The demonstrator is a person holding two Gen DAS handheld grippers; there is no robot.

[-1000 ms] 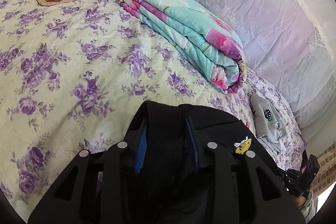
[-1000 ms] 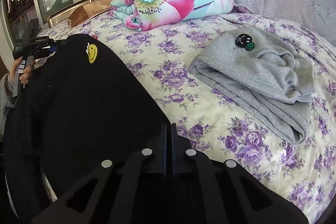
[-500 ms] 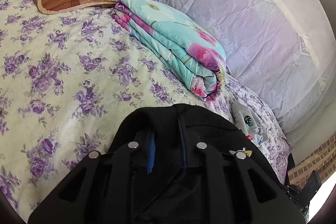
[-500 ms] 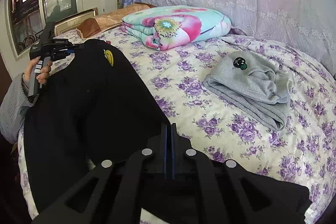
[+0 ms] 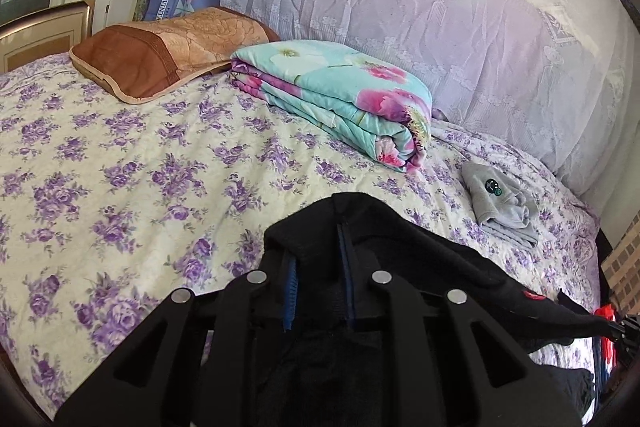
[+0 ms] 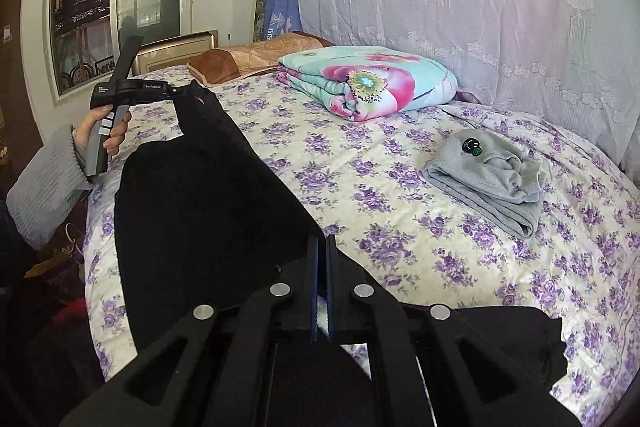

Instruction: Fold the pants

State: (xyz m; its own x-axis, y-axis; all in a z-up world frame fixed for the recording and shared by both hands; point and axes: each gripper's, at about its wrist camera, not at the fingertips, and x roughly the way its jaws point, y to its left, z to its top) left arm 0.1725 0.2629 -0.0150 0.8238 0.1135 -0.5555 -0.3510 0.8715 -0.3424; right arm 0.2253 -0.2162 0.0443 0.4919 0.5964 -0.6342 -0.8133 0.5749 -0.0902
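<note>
Between the fingers of the left gripper (image 5: 320,259) sits a bunched edge of the black pants (image 6: 208,195), and the blue-padded fingers (image 5: 291,283) are clamped on that fabric. The right gripper (image 6: 322,251) has its fingers pressed together on another edge of the same pants, with only a thin seam of cloth between them. In the right wrist view the pants stretch from the fingers toward 10 o'clock, held up over the floral bed (image 6: 400,259), ending at the left gripper, which a hand (image 6: 102,131) in a grey sleeve (image 6: 44,187) holds. At 2 o'clock of the right gripper a folded grey garment (image 6: 488,179) lies on the bed. At 12 o'clock a folded floral quilt (image 6: 368,83) rests near the lace curtain (image 6: 480,11), with a brown pillow (image 6: 248,57) just beside it at its 9 o'clock.
</note>
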